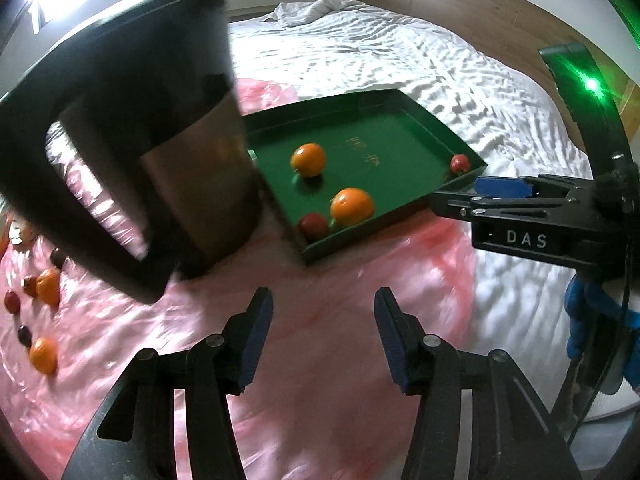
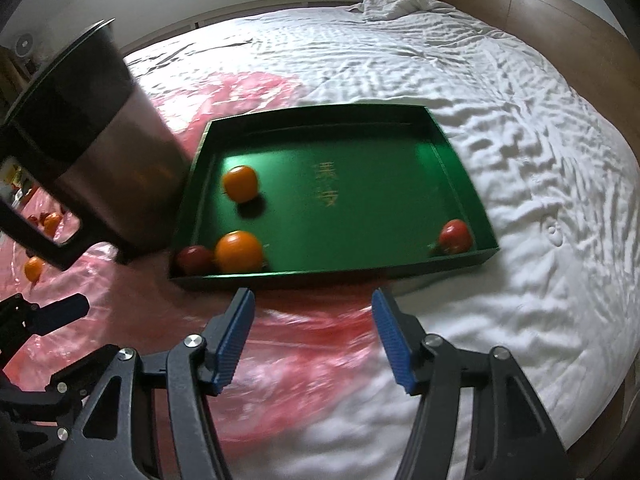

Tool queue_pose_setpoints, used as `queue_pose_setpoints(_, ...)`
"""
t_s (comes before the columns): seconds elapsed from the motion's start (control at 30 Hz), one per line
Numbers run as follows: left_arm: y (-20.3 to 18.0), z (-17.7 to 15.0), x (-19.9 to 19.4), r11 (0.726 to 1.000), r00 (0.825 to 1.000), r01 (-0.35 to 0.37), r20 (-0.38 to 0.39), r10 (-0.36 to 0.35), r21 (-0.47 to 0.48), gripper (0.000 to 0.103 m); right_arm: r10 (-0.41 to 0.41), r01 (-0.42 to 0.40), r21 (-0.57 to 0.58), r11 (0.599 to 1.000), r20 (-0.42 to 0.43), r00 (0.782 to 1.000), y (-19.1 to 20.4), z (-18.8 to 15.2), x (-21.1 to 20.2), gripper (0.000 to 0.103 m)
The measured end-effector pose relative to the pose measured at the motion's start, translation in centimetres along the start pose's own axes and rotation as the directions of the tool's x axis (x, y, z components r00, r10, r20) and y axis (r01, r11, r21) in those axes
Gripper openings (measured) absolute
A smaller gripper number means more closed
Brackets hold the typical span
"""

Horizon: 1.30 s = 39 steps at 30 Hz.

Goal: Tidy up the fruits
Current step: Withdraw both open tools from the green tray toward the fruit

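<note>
A green tray point(image 1: 380, 128) point(image 2: 360, 152) lies on the bed and holds two oranges point(image 1: 308, 159) point(image 1: 352, 206) and two red tomatoes point(image 1: 315, 226) point(image 1: 460, 163). In the right wrist view the oranges point(image 2: 240, 183) point(image 2: 239, 252) sit at the tray's left, with one tomato point(image 2: 194, 259) in the near left corner and the other point(image 2: 455, 236) in the near right corner. My left gripper point(image 1: 324, 320) is open and empty over the pink sheet, short of the tray. My right gripper point(image 2: 312, 320) is open and empty just before the tray's near wall.
A black and steel kettle point(image 1: 160, 140) point(image 2: 100, 168) stands against the tray's left side. Loose oranges point(image 1: 49, 286) and several small dark fruits point(image 1: 24, 334) lie on the pink plastic sheet point(image 1: 320, 380) at the left. White bedding point(image 2: 480, 120) and a wooden headboard point(image 2: 540, 12) lie beyond.
</note>
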<state>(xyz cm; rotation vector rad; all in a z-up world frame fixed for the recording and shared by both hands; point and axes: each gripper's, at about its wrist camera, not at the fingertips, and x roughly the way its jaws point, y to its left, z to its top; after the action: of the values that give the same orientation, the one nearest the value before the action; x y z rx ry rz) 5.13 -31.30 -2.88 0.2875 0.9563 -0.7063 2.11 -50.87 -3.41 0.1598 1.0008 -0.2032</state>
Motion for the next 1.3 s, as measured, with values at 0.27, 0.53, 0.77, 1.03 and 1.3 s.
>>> queue_pose_setpoints(0.27,4.3,-2.3,-2.1,0.995,0.998,-0.071,-0.004,0.070,-0.064,0.047,0.042,-0.042,-0.029,0.999,-0.011,0.999,4.0,-1.3,-1.0,0.103)
queue_pose_setpoints(0.53,8.6,-4.8,-3.8,0.983,0.990,-0.141,-0.021,0.139,-0.118,0.047,0.110,-0.115,-0.091,0.989,-0.060,0.992,9.5,-3.2,-1.3,0.103)
queue_pose_setpoints(0.77,12.2,-6.5,-5.2,0.966,0.980,-0.198,-0.026,0.196,-0.166,0.047,0.154,-0.165,-0.138,0.976,-0.090,0.984,13.4,-3.9,-1.1,0.103)
queue_pose_setpoints(1.03,17.2,-8.5,-6.6,0.932,0.967,-0.255,-0.038,0.254,-0.256,0.047,0.226,-0.251,-0.216,0.944,-0.133,0.965,18.6,-4.6,-0.9,0.103)
queue_pose_setpoints(1.3,22.5,-10.4,-7.6,0.885,0.951,-0.305,-0.060,0.304,-0.351,0.047,0.323,-0.359,-0.292,0.887,-0.163,0.932,24.7,-4.4,-0.5,0.103)
